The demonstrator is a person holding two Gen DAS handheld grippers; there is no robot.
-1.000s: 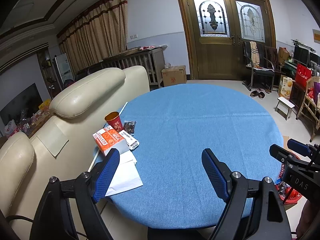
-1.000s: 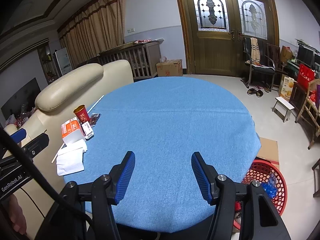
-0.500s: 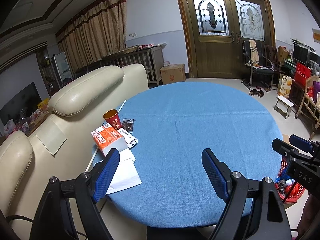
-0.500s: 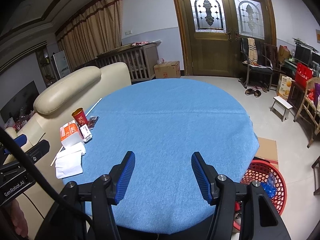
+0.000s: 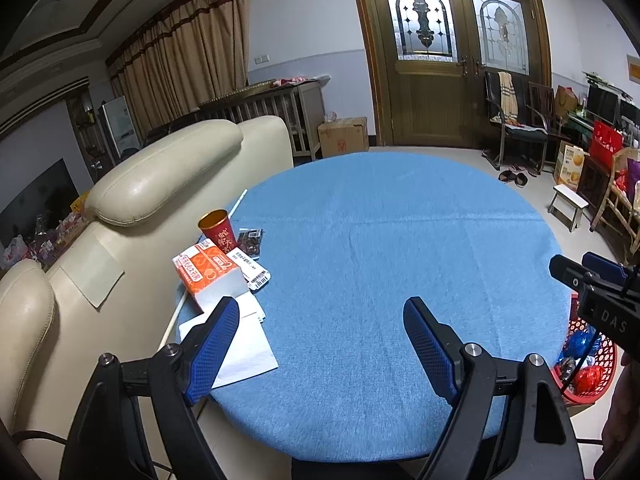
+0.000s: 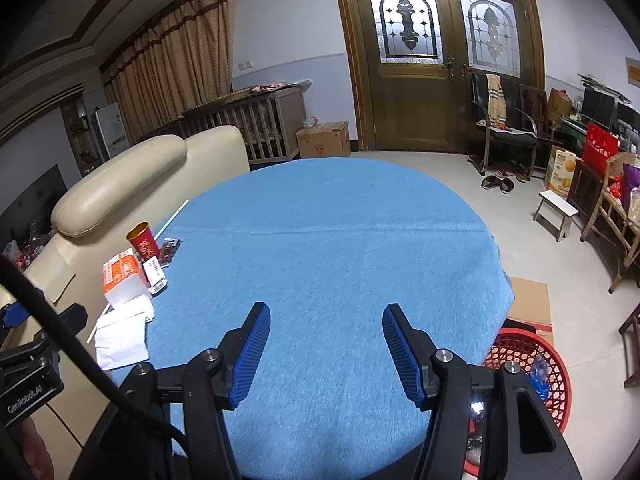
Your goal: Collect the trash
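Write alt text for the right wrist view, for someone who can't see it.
Two open blue-padded fingers of the right gripper hover empty over a round blue table. A red cup, orange carton and white papers sit at its left edge; a red basket stands lower right.

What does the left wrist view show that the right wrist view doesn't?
Left wrist only: the open left gripper up close, one blue pad over the white paper sheets, and the other device's black tip at the right edge.

Right wrist only: the open right gripper up close, the flat brown cardboard sheet on the floor, and most of the red plastic mesh basket.

Both: the round blue-clothed table, the red paper cup, the orange-and-white carton, the cream leather sofa, the wooden glazed doors.
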